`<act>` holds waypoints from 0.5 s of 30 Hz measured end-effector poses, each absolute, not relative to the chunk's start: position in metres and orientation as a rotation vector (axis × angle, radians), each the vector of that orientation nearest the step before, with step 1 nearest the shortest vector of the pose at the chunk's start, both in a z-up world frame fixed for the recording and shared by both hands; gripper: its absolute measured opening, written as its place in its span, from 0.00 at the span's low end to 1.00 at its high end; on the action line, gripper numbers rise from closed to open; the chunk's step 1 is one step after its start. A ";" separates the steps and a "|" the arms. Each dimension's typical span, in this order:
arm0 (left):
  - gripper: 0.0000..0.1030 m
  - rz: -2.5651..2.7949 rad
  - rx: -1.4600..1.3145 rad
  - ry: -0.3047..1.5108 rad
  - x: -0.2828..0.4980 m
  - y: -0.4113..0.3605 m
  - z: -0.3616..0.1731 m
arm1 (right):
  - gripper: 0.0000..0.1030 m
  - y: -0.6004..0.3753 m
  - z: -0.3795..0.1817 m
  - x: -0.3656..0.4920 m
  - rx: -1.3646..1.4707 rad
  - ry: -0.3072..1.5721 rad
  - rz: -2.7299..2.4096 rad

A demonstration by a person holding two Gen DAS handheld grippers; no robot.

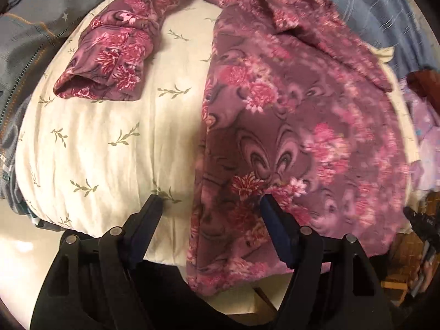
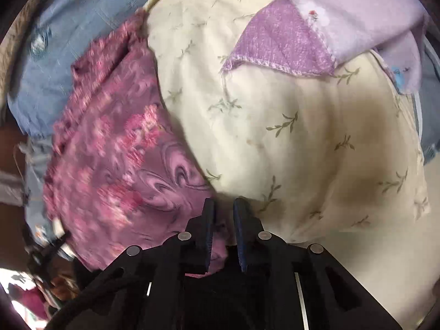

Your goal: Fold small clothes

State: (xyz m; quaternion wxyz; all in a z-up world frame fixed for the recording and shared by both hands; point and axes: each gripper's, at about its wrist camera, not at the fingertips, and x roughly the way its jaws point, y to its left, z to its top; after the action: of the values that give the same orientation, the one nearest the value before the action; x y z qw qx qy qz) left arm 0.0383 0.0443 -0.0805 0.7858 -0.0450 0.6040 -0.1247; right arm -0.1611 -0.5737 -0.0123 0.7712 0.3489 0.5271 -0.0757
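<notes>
Black plastic left gripper spread wide, straddling hem edge of fleecy purple floral top. Right gripper nearly shut, pinching top's corner. Top flat on cream leaf-print quilt; lilac towel beyond. No legible writing.

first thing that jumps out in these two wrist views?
The plum-pink floral fleece top dominates, spread across the cream leaf-print quilt, one sleeve flung out top left. The left gripper stands open astride the top's lower side edge; the right gripper is nearly closed at its hem. A lilac cloth lies beyond.
</notes>
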 end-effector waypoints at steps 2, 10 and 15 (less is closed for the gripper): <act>0.71 -0.293 -0.160 1.280 0.039 0.062 -0.069 | 0.15 -0.570 0.022 -0.157 0.667 1.059 -0.167; 0.72 -0.156 -0.427 1.130 0.062 0.170 -0.032 | 0.50 -0.462 0.106 -0.076 0.408 0.886 0.085; 0.72 -0.124 -0.556 1.170 0.080 0.199 -0.049 | 0.49 -0.345 0.098 0.014 0.290 0.961 0.336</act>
State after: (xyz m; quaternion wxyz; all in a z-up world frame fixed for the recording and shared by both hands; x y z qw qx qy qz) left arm 0.0802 0.1988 -0.0491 0.7956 -0.2588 0.5448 -0.0578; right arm 0.0142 -0.3451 0.0981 0.8632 0.1385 0.4583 0.1602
